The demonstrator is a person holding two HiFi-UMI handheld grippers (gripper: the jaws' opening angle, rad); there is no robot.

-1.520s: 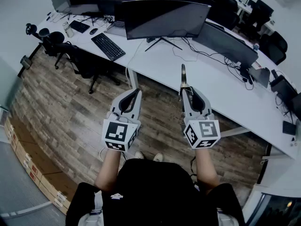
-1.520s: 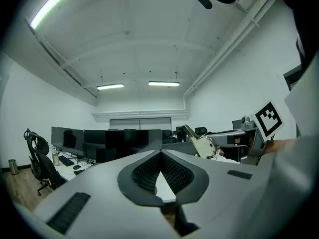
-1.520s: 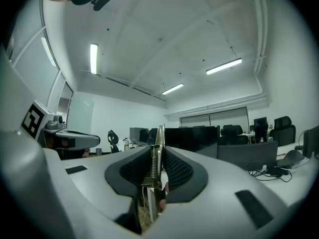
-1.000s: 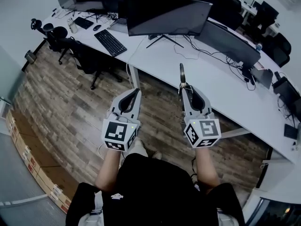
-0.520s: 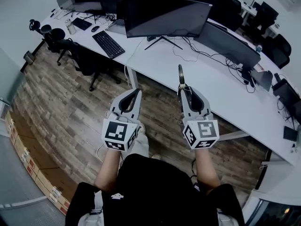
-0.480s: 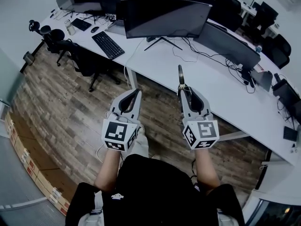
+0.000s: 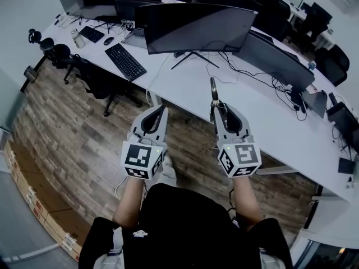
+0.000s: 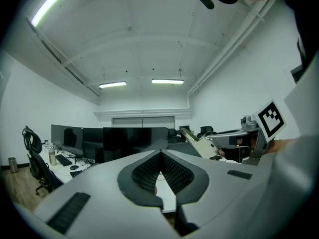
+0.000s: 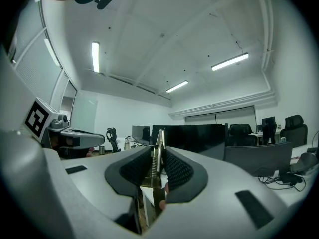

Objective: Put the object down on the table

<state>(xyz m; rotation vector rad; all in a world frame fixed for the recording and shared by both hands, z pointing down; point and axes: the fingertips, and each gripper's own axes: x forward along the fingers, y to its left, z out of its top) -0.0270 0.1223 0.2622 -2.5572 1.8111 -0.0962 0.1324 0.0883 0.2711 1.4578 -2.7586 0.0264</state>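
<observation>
Brass-coloured metal tool (image 9: 157, 151), thin and flat, is clamped in your right claw (image 7: 215, 107). The pads press on both its sides, and it sticks out past the tips, roughly in line with the jaws. I can't tell what kind of tool it is.

In the head view its far end overlaps the near edge of the white counter (image 7: 255, 108), while the claw itself is over the wood floor (image 7: 84, 144). The tool is in the air, not on the counter.

Your left claw (image 7: 163, 110) is closed, tips together, with nothing between them. It's over the floor beside the right one, level with it.

A curved monitor (image 7: 193, 27) and a keyboard (image 7: 126, 60) sit further back on the counter.
</observation>
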